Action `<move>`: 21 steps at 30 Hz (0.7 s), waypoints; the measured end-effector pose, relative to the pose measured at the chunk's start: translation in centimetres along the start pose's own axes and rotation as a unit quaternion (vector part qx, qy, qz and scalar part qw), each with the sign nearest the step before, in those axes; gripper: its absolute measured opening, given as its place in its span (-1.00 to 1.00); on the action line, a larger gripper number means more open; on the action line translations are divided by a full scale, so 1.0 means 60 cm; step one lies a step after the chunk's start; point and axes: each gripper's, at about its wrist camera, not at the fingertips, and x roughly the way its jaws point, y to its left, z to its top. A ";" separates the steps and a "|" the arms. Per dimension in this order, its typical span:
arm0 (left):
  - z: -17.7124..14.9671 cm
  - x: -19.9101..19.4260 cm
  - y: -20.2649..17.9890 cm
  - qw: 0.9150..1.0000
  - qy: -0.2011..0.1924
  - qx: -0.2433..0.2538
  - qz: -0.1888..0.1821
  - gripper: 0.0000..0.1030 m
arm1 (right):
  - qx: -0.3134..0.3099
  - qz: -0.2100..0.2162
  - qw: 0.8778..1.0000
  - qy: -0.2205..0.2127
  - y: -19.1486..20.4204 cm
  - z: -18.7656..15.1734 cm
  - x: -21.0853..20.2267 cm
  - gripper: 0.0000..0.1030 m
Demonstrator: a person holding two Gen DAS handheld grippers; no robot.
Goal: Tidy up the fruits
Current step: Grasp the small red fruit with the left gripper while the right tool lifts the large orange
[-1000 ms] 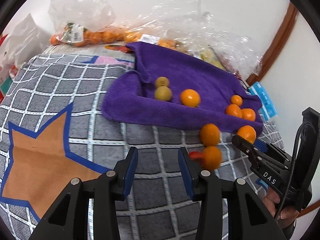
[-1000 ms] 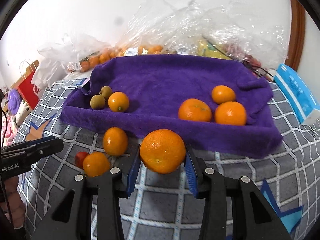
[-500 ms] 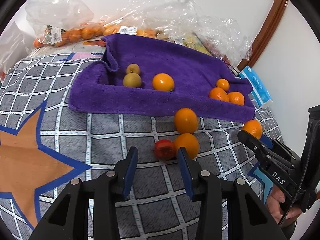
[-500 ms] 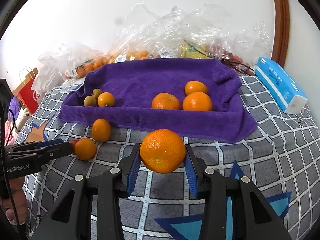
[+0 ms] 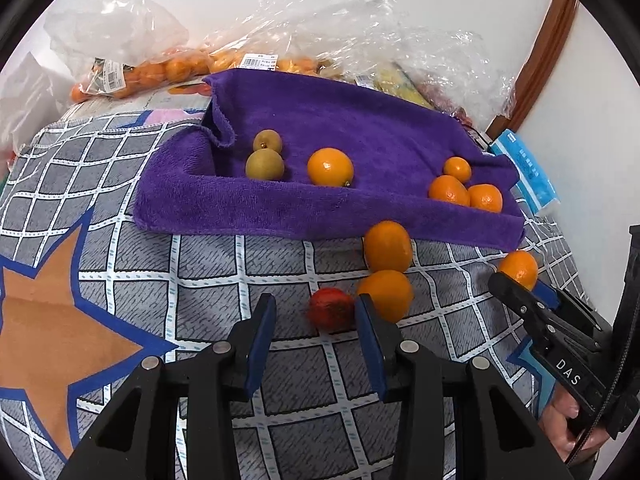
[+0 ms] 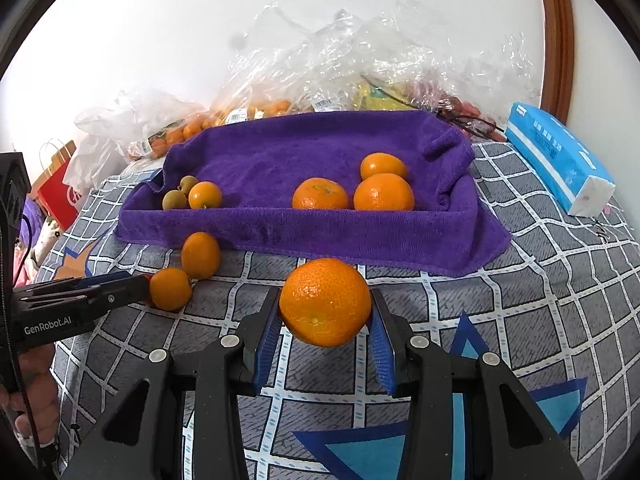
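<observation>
My right gripper (image 6: 325, 298) is shut on a large mandarin (image 6: 320, 320), held above the checked cloth in front of the purple towel-lined tray (image 6: 360, 240). The left wrist view shows that gripper (image 5: 520, 284) and its mandarin (image 5: 518, 268) at the right. My left gripper (image 5: 314, 320) is open, low over the cloth. A small red fruit (image 5: 330, 314) lies just ahead of its tips, near the right finger. Two oranges (image 5: 387, 246) (image 5: 385, 290) lie beside it, outside the tray. Inside the tray are two brown-green fruits (image 5: 265, 164), an orange (image 5: 330, 167) and three mandarins (image 5: 448, 190).
Clear plastic bags of fruit (image 6: 320, 80) are piled against the wall behind the tray. A blue tissue pack (image 6: 560, 160) lies at the right and a red paper bag (image 6: 56, 188) at the far left. A grey checked cloth with star shapes (image 5: 120, 280) covers the surface.
Both grippers drew back from the tray. The left one shifted right, so the red fruit now lies between its tips rather than right of them. The mandarin stays gripped.
</observation>
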 end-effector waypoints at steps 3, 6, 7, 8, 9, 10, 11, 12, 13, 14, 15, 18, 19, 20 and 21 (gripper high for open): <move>0.002 0.007 -0.004 1.000 0.004 0.001 0.003 -0.26 | -0.001 0.000 1.000 0.001 0.001 -0.001 0.002 -0.19; 0.003 0.013 -0.008 1.000 0.005 0.004 0.008 -0.26 | -0.002 0.000 1.000 0.000 0.002 0.000 0.002 -0.19; 0.002 0.014 -0.010 1.000 0.004 0.007 0.012 -0.26 | -0.002 0.000 1.000 0.000 0.002 0.000 0.002 -0.19; 0.002 0.014 -0.011 1.000 0.004 0.009 0.012 -0.27 | -0.002 0.000 1.000 0.000 0.001 0.000 0.002 -0.19; 0.001 0.014 -0.011 1.000 0.003 0.011 0.012 -0.27 | -0.002 0.000 1.000 0.000 0.001 0.000 0.002 -0.19; 0.000 0.014 -0.012 1.000 0.003 0.012 0.012 -0.27 | -0.001 0.000 1.000 0.001 0.000 0.000 0.003 -0.19; -0.001 0.014 -0.013 1.000 0.001 0.015 0.012 -0.27 | 0.000 0.000 1.000 0.002 -0.001 0.000 0.004 -0.19; -0.001 0.014 -0.014 1.000 0.001 0.016 0.012 -0.27 | 0.000 0.000 1.000 0.002 -0.001 -0.001 0.005 -0.19; -0.002 0.014 -0.014 1.000 -0.001 0.018 0.012 -0.27 | 0.000 0.000 1.000 0.002 -0.002 -0.001 0.005 -0.19; -0.003 0.013 -0.014 1.000 -0.002 0.019 0.012 -0.28 | 0.000 0.001 1.000 0.003 -0.001 -0.001 0.006 -0.19; -0.004 0.013 -0.014 1.000 -0.003 0.019 0.010 -0.30 | 0.000 0.001 1.000 0.003 -0.001 -0.001 0.006 -0.19; -0.006 0.012 -0.013 1.000 -0.005 0.018 0.007 -0.40 | 0.000 0.001 1.000 0.004 -0.002 -0.001 0.007 -0.19; -0.007 0.012 -0.013 1.000 -0.005 0.017 0.006 -0.45 | 0.001 0.002 1.000 0.004 -0.002 -0.001 0.007 -0.19; -0.006 0.012 -0.013 1.000 -0.006 0.017 0.006 -0.48 | 0.002 0.002 1.000 0.004 -0.003 -0.001 0.008 -0.19; -0.006 0.013 -0.013 1.000 -0.006 0.017 0.008 -0.49 | 0.003 0.003 1.000 0.005 -0.004 -0.001 0.008 -0.19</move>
